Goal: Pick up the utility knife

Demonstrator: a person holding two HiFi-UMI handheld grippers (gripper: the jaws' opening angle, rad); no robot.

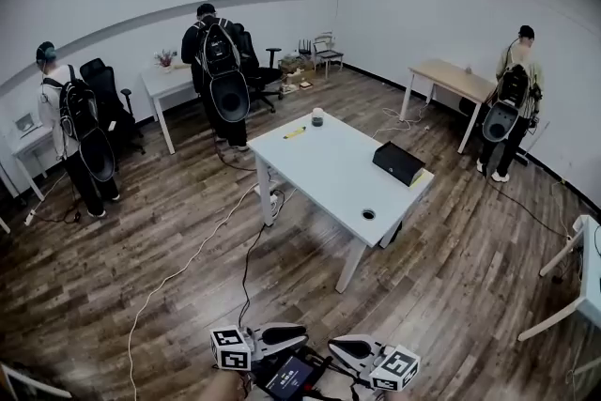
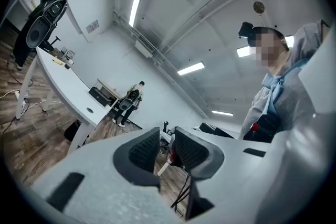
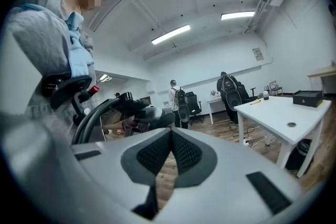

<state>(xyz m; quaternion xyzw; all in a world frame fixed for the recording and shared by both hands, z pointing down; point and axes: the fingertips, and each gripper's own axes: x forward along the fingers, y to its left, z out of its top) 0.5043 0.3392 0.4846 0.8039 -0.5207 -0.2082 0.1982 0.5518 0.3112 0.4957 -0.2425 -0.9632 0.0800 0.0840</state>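
Head view: utility knife (image 1: 295, 132) axis diagonal on table (image 1: 338, 176); left hand-held gripper (image 2: 167, 147), right hand-held gripper (image 3: 171, 140) pressed together.

Yellow utility knife (image 1: 295, 132), white table (image 1: 324, 172)

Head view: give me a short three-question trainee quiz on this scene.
1. True or false: the knife lies on the white table.
2. Which thing stands nearest the knife? A) cup B) black box C) table hole
3. What do the left tongs and right tongs hold?

Key: 1 true. 2 A. 3 Nothing; both are shut and empty, held well short of the table.
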